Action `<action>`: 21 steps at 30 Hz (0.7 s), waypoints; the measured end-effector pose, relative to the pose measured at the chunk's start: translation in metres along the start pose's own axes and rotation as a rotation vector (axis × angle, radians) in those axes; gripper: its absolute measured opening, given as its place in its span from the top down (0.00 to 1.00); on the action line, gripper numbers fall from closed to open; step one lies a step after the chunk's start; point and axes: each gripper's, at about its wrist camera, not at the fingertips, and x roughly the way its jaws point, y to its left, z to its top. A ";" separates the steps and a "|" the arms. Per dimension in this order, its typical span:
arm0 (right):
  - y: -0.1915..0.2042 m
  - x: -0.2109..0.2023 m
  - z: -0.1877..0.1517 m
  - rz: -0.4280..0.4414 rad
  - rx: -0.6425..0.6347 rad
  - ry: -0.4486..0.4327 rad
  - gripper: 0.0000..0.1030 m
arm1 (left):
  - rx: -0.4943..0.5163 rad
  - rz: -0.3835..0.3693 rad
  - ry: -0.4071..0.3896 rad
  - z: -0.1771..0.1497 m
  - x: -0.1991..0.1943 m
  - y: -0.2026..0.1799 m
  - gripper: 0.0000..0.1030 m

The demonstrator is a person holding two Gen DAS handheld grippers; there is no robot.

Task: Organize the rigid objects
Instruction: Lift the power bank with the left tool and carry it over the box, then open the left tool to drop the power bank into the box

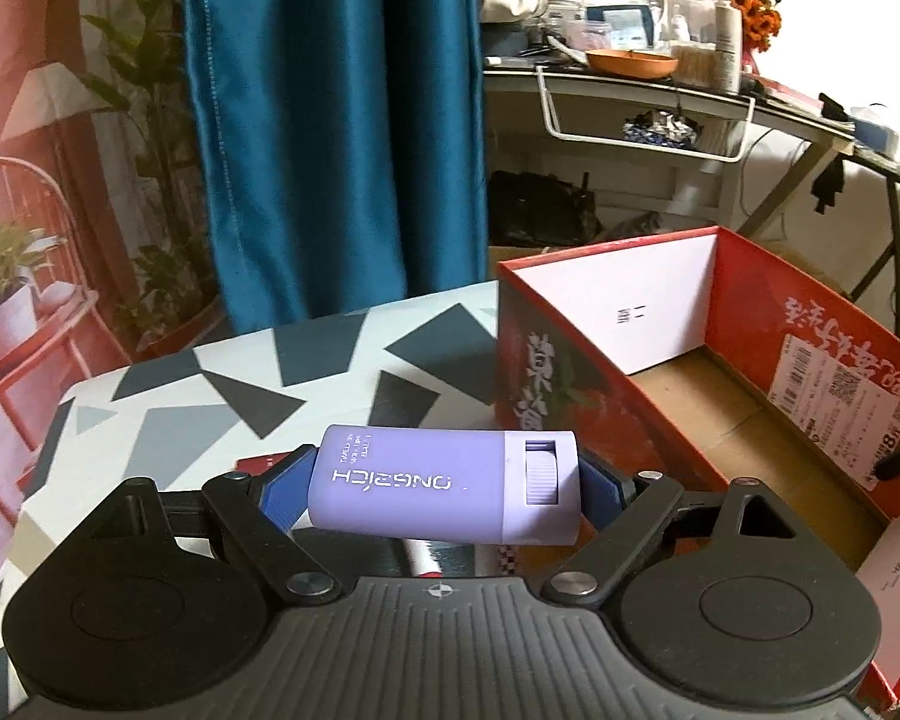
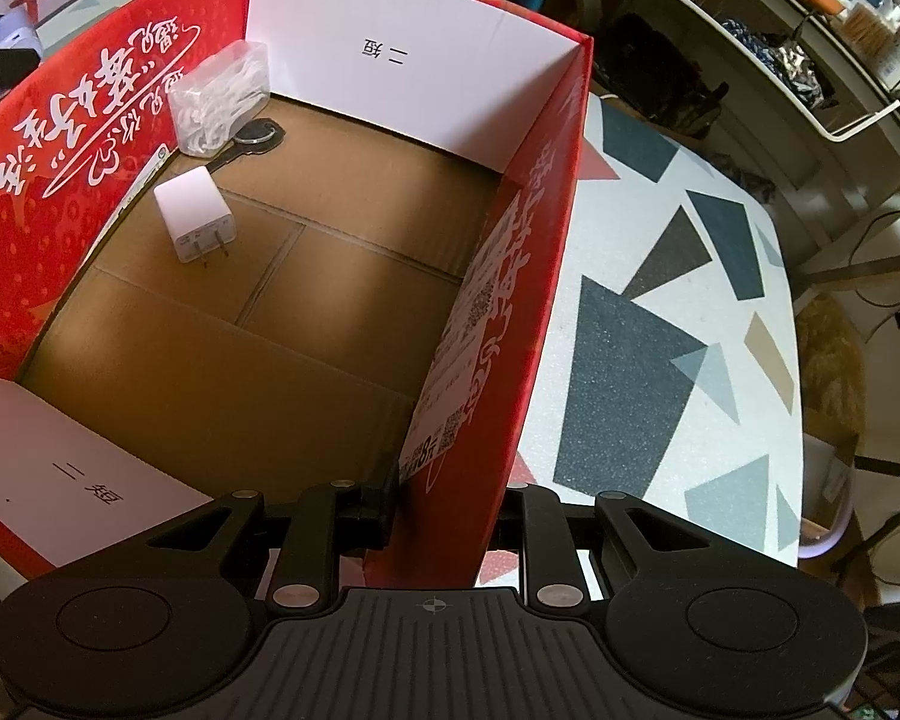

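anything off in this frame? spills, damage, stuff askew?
Nothing stands out. The left gripper holds the purple case crosswise beside the red box. The right gripper clamps the box's wall. Inside, the charger and clear packet lie on the floor, no spills.

- A blue curtain (image 1: pixel 330 120) hangs behind the table (image 1: pixel 354 372), whose top is patterned with grey triangles.
- A cluttered desk (image 1: pixel 660 90) carries an orange dish (image 1: pixel 630 63) and orange flowers (image 1: pixel 756 12).
- A white wire basket (image 1: pixel 648 120) hangs under it.
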 end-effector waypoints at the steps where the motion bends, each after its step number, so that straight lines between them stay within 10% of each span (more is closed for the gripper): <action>1: 0.000 0.000 0.000 0.000 0.001 0.000 0.80 | 0.007 0.010 0.002 0.002 0.000 -0.001 0.13; 21: 0.000 0.001 0.000 0.005 0.006 -0.001 0.80 | 0.386 -0.079 -0.049 0.047 0.022 -0.081 0.13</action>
